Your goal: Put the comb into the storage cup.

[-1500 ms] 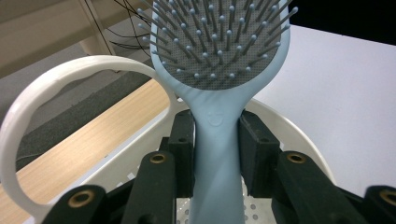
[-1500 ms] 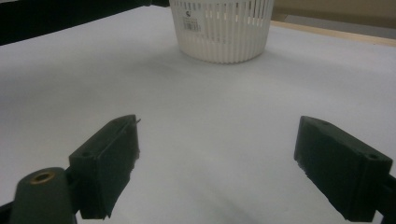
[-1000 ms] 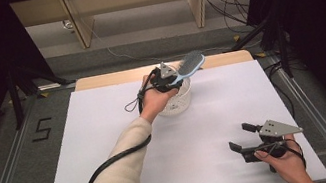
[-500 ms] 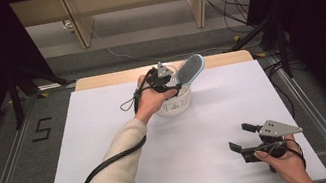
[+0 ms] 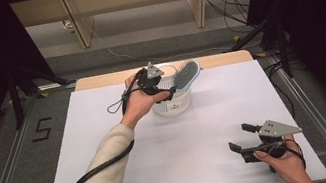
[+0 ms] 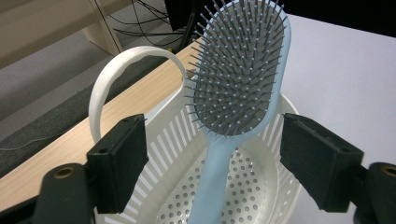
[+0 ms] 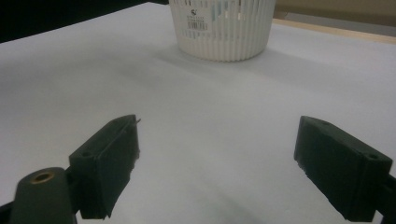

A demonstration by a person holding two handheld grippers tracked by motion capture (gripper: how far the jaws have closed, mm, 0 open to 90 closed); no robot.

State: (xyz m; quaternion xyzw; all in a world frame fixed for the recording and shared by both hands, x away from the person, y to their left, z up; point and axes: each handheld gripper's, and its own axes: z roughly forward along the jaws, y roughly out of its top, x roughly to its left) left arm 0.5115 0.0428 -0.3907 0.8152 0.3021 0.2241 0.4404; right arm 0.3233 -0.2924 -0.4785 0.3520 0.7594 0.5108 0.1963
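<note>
Left gripper view had the left gripper (image 6: 212, 158) opening, pads clear of the hairbrush (image 6: 240, 79), which stood handle-down in the white basket (image 6: 280, 186): released, drop-off looked done. Right gripper (image 7: 217, 163) waited agape, well short of the basket.

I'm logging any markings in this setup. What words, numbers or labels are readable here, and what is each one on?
"5": a dark number marked on the grey floor left of the table, seen in the high view.
Barcode sticker with a small dark logo on the side of the white basket, in the right gripper view: its digits and print are too small to read.
No text shows on the hairbrush standing in that basket.
</note>
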